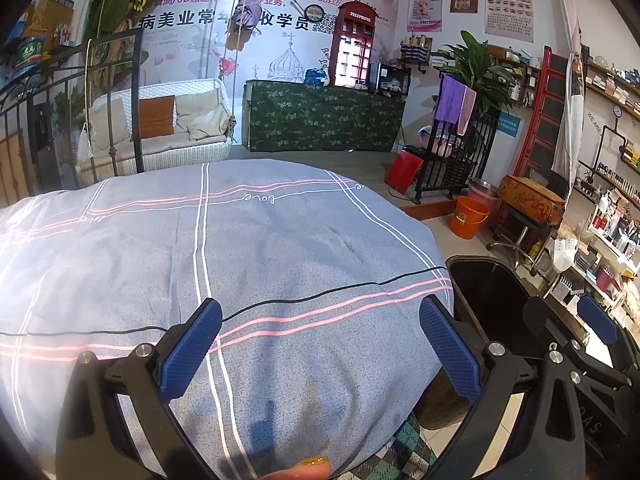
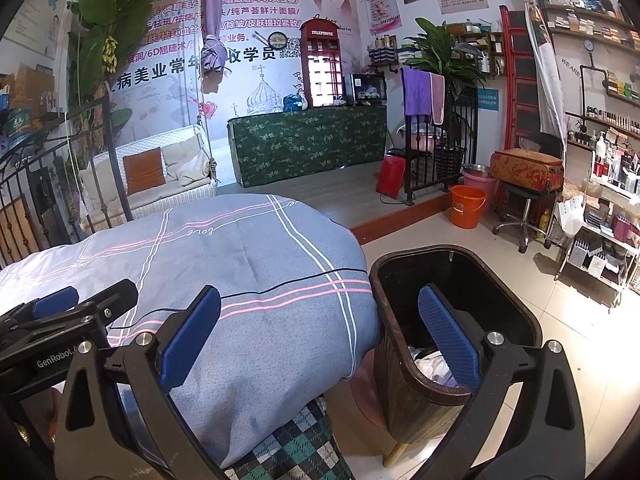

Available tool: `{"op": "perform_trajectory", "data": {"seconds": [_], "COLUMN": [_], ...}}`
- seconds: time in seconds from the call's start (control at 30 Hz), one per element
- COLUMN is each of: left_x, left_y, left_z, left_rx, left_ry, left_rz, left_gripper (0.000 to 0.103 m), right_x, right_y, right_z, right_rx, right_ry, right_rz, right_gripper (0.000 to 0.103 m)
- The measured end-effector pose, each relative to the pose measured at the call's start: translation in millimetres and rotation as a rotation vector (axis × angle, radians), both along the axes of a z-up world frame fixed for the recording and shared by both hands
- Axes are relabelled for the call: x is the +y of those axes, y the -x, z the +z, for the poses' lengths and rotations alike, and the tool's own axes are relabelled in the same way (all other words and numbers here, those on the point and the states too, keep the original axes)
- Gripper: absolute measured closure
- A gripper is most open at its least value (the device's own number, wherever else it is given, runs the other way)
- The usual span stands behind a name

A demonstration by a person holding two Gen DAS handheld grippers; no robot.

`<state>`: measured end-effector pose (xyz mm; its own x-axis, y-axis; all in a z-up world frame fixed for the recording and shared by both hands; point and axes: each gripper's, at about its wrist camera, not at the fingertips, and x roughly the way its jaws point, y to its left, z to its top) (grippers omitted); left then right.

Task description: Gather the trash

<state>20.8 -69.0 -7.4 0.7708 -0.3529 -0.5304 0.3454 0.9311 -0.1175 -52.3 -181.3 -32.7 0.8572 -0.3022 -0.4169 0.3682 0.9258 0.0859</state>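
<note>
Hovering with jaws spread and empty, the left gripper [image 1: 320,344] overlooks the bedspread [image 1: 240,248] (right gripper [image 2: 320,336] above the bin [image 2: 400,276]).

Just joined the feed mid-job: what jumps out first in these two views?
The grey-blue striped quilt fills the foreground under the open left gripper. Right of the bed stands a dark trash bin with crumpled waste inside, the open right gripper straddling its near rim. An orange bucket sits on the floor beyond.

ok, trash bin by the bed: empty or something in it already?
Not empty. In the right wrist view the trash bin stands upright and lidless, with crumpled white and pale purple trash at the bottom. How full: cannot tell.
</note>
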Motion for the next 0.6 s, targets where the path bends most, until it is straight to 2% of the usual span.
{"op": "perform_trajectory", "data": {"seconds": [0.6], "left_x": [2.4], "left_y": [3.5], "left_z": [-4.4], "left_rx": [-0.003], "left_ry": [0.001], "left_rz": [0.015], "left_gripper": [0.005], "right_x": [-0.2], "right_y": [-2.5], "right_z": [-0.9], "right_rx": [0.005], "right_ry": [-0.006], "right_rz": [-0.012], "right_gripper": [0.005]}}
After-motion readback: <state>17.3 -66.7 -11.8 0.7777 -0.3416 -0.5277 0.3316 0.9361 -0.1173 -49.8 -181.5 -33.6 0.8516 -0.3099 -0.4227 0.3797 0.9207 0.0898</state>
